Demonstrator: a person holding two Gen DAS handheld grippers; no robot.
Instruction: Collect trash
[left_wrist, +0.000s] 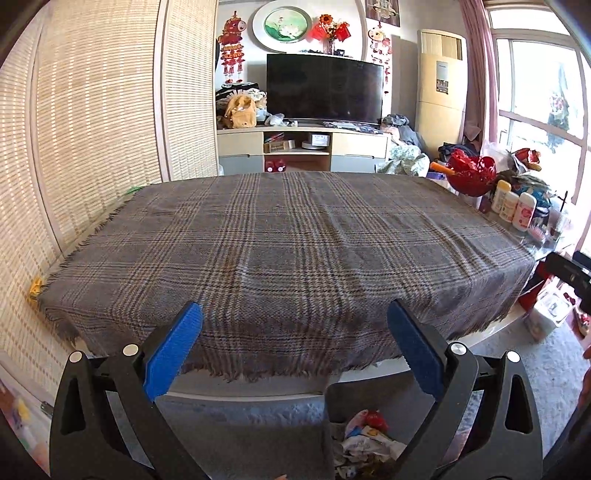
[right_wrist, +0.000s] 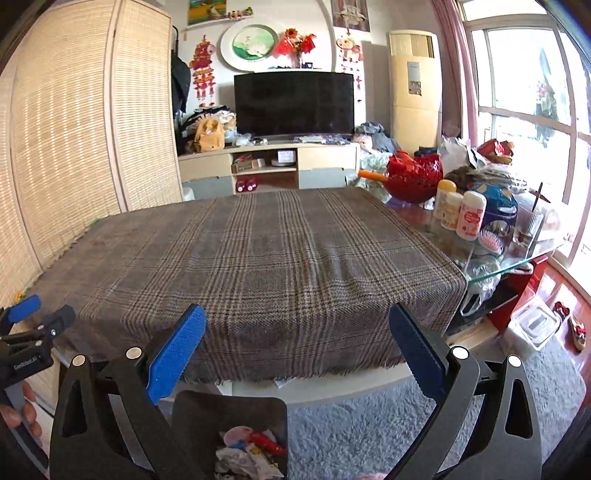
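Note:
A dark trash bin (right_wrist: 229, 410) stands on the carpet below the table's near edge, holding crumpled paper and colourful wrappers (right_wrist: 251, 454). In the left wrist view the same bin (left_wrist: 338, 402) and its trash (left_wrist: 365, 439) sit low between the fingers. My left gripper (left_wrist: 295, 347) is open, with nothing between its blue pads. My right gripper (right_wrist: 297, 349) is open too and holds nothing. Both hover above the bin at the front of the plaid-covered table (right_wrist: 258, 258). The left gripper (right_wrist: 26, 332) also shows at the left edge of the right wrist view.
Bottles (right_wrist: 458, 210), a red bowl (right_wrist: 413, 177), a cup and a hairbrush crowd the glass table end (right_wrist: 517, 266) at right. A TV (right_wrist: 293, 103) on a low cabinet stands behind. A woven screen (left_wrist: 92, 129) lines the left. A plastic box (right_wrist: 535, 325) sits on the floor.

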